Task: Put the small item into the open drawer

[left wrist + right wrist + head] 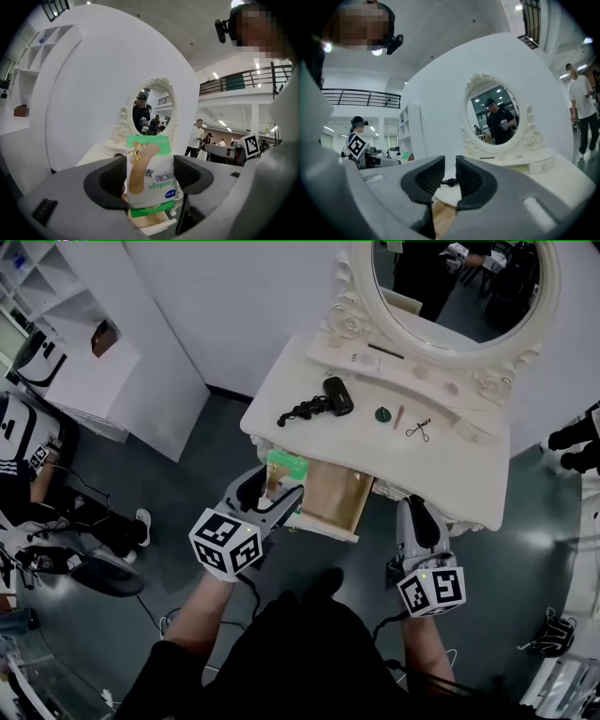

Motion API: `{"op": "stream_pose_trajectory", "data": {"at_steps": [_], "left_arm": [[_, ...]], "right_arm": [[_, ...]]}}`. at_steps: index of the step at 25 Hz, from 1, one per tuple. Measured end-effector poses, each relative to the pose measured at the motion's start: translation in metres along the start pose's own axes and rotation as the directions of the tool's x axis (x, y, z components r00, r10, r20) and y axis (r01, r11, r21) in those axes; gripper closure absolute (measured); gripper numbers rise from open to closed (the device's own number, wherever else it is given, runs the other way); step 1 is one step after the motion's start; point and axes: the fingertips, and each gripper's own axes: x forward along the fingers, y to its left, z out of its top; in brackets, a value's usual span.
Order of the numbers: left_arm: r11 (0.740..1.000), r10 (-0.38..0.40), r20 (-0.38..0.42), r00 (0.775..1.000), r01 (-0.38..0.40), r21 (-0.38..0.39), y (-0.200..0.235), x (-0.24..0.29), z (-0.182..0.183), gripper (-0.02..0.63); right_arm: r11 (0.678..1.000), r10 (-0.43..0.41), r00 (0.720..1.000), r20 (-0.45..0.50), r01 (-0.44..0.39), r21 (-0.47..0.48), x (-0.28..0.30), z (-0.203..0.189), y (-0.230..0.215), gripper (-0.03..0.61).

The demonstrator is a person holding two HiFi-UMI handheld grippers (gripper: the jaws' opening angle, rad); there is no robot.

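Observation:
My left gripper (151, 183) is shut on a green and white bandage box (151, 161), which stands upright between the ribbed pads (111, 179). In the head view the box (284, 468) hangs at the left end of the open wooden drawer (325, 524) of the white dressing table (281, 390). My left gripper (277, 486) reaches in from below left. My right gripper (414, 512) hovers in front of the table, right of the drawer. In its own view the right gripper (450, 180) is shut, with only a thin slit and nothing between the jaws.
On the tabletop lie a black hair tool with a coiled cord (323, 399), a small green round thing (382, 414), a thin stick (398, 416) and a small metal tool (419, 429). An oval mirror (459, 287) stands behind. A white shelf unit (84, 324) is at far left.

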Motion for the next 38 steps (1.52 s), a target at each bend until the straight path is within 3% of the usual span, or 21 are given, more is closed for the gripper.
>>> {"op": "stream_pose_trajectory", "data": {"at_steps": [5,10,16,22,31,35,38], "left_arm": [[0.999,0.007,-0.067,0.998,-0.005,0.034,0.007,0.021,-0.016,0.307],[0.998,-0.029,-0.181,0.983,0.040,0.056,0.025,0.046,-0.046,0.307],[0.986,-0.111,-0.304,0.946,0.143,0.083,0.044,0.088,-0.072,0.307],[0.952,-0.227,-0.404,0.886,0.289,0.098,0.053,0.121,-0.104,0.307],[0.847,-0.345,-0.547,0.763,0.504,0.169,0.045,0.140,-0.147,0.307],[0.777,-0.361,-0.613,0.703,0.590,0.219,0.043,0.146,-0.170,0.307],[0.720,-0.345,-0.683,0.644,0.648,0.248,0.044,0.148,-0.197,0.307]], "right_arm": [[1.000,0.016,1.000,-0.017,-0.016,0.015,0.011,-0.001,-0.013,0.509],[0.999,-0.026,0.999,-0.035,0.026,0.026,0.018,-0.006,-0.022,0.511],[0.989,-0.134,0.989,-0.061,0.137,0.057,0.033,-0.014,-0.038,0.514],[0.970,-0.231,0.971,-0.067,0.235,0.059,0.044,-0.029,-0.032,0.515],[0.926,-0.364,0.929,-0.065,0.369,0.077,0.048,-0.045,-0.024,0.515],[0.903,-0.414,0.908,-0.070,0.419,0.096,0.044,-0.055,-0.021,0.515],[0.888,-0.440,0.895,-0.078,0.446,0.113,0.038,-0.064,-0.020,0.515]]}}
